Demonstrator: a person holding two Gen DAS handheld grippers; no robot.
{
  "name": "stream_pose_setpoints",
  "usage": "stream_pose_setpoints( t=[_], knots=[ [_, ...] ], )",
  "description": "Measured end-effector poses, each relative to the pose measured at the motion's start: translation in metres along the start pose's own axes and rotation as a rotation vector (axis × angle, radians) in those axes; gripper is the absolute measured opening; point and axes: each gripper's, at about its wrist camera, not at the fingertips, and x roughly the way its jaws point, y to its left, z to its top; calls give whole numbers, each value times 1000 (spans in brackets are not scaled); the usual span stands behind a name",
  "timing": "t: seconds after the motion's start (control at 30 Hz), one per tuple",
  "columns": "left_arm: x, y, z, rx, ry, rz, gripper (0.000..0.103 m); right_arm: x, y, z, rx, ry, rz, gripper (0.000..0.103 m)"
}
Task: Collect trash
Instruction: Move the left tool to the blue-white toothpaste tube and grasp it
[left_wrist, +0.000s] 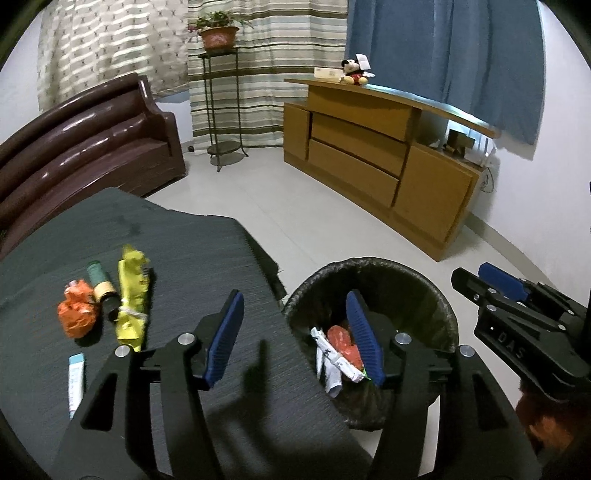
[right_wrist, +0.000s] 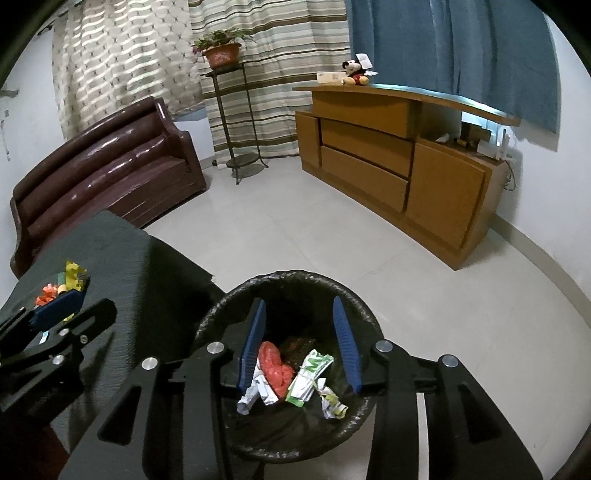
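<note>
The black lined trash bin (right_wrist: 295, 275) stands on the floor beside the dark table (left_wrist: 184, 258). My right gripper (right_wrist: 299, 302) hangs open over the bin with nothing between its fingers. Below it, inside the bin, are a red wrapper (right_wrist: 275, 369), a green-and-white wrapper (right_wrist: 310, 373) and crumpled white paper (right_wrist: 255, 391). My left gripper (left_wrist: 294, 295) is open and empty, straddling the table's edge and the bin's rim (left_wrist: 369, 264). On the table lie an orange wrapper (left_wrist: 75, 314), a yellow wrapper (left_wrist: 131, 295), a green roll (left_wrist: 99, 280) and a white tube (left_wrist: 76, 380).
A brown leather sofa (left_wrist: 81, 147) stands behind the table. A metal stand with a potted plant (left_wrist: 218, 37) is by the striped curtain. A wooden cabinet (left_wrist: 369, 158) with a plush toy (left_wrist: 354, 72) lines the right wall. Pale floor tiles (right_wrist: 314, 236) lie between.
</note>
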Motion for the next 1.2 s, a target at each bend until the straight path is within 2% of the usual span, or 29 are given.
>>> stream_pose_setpoints(
  t=[0.37,0.87,1.03,1.2],
  knots=[
    [-29,46,-14,-69,-1,81,57,-6,33,-5,-61,9,56,41],
    [-55,132,-53,-205,62,240,57,-13,106,-20,-166,40,166,41],
    [-53,148,-62,-235,108,247,57,-12,125,-22,-169,56,201,41],
    [-49,156,-66,-251,153,220,55,-12,143,-26,-186,71,225,41]
  ],
)
